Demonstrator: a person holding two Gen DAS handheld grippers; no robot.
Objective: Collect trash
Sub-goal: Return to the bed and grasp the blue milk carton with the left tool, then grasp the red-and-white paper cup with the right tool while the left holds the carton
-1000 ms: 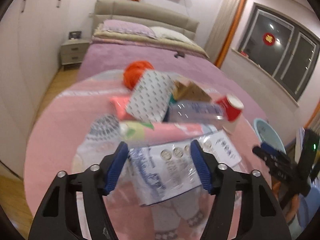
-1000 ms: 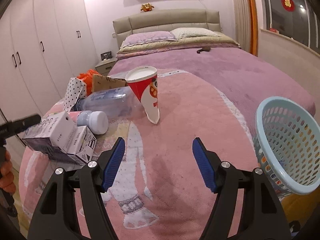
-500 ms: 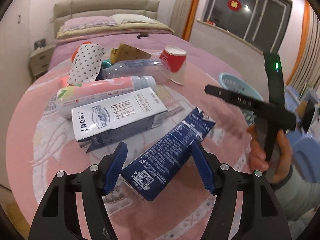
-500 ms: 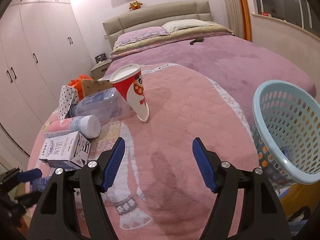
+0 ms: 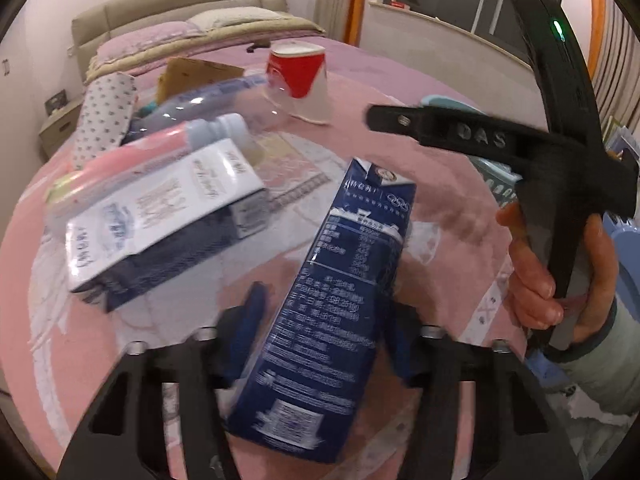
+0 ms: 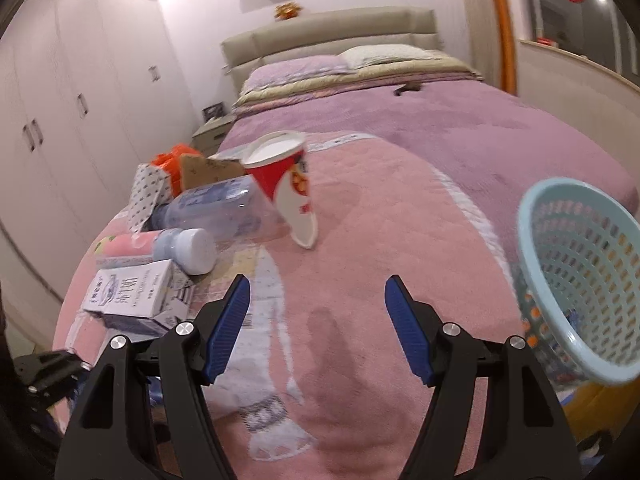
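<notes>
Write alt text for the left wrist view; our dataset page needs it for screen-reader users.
The left gripper, whose jaws have just been closing, has a dark blue carton between its fingers over a pink blanket. A white carton, bottles and a red paper cup lie behind; a hand holds the other gripper at right.

Your left claw (image 5: pixel 326 332): black plastic frame with cut-out windows, blue ribbed pads, silver screws at the finger joints. Your right claw (image 6: pixel 318 330): same build. Seen from the left wrist, its black body carries raised letters "DAS" and a green light. Your right hand (image 5: pixel 556 276) wears a pale grey-green sleeve (image 5: pixel 600 364).
</notes>
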